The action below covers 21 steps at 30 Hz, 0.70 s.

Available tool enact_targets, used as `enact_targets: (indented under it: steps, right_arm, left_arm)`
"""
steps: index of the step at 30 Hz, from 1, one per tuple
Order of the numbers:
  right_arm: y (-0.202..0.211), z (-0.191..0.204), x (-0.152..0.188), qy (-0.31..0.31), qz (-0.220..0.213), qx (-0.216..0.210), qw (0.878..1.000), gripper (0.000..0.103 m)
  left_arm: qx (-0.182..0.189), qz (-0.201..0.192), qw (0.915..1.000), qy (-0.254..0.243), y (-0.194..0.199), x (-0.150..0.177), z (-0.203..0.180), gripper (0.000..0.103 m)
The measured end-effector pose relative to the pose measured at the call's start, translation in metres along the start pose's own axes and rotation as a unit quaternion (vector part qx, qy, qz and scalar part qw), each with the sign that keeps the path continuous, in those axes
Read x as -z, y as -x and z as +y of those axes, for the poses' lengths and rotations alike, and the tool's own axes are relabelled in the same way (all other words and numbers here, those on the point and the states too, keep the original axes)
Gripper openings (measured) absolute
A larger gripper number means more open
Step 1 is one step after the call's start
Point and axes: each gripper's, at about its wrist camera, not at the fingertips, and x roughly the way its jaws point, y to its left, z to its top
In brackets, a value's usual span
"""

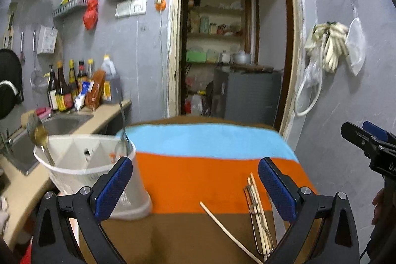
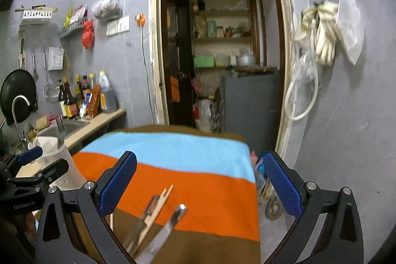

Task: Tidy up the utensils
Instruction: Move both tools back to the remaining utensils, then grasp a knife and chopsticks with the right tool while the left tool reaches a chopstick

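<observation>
**Utensils partly sorted; chopsticks left on the striped cloth**

Both grippers were held spread and empty: the left gripper [image 1: 195,187] above the cloth-covered surface [image 1: 198,165], the right gripper [image 2: 200,182] over its near edge. Chopsticks [image 1: 257,209] and a metal utensil [image 2: 170,227] were seen lying just beyond. A holder [image 1: 84,165] with a spoon [image 1: 39,137] and fork [image 1: 122,125] stood left. Judged next: a chopstick pickup, needing a low, aligned pinch.

Utensil holder left, loose utensils right

White plastic utensil holder [image 1: 91,172] stands at the striped cloth's [image 1: 210,165] left edge; wooden chopsticks [image 1: 257,204] lie right, seemingly across a metal utensil [image 1: 255,219].
</observation>
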Motion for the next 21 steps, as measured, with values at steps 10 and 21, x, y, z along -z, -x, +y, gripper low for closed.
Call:
enact_targets:
  steps: [10, 21]
  right_arm:
    - [-0.079, -0.027, 0.054, -0.019, 0.108, -0.074, 0.991, 0.101]
    - [-0.146, -0.015, 0.112, -0.02, 0.212, -0.169, 0.962, 0.057]
  left_arm:
    - [-0.018, 0.118, 0.9929, 0.0, -0.047, 0.033, -0.02, 0.1]
    - [0.0, 0.24, 0.9699, 0.04, -0.091, 0.064, -0.018, 0.048]
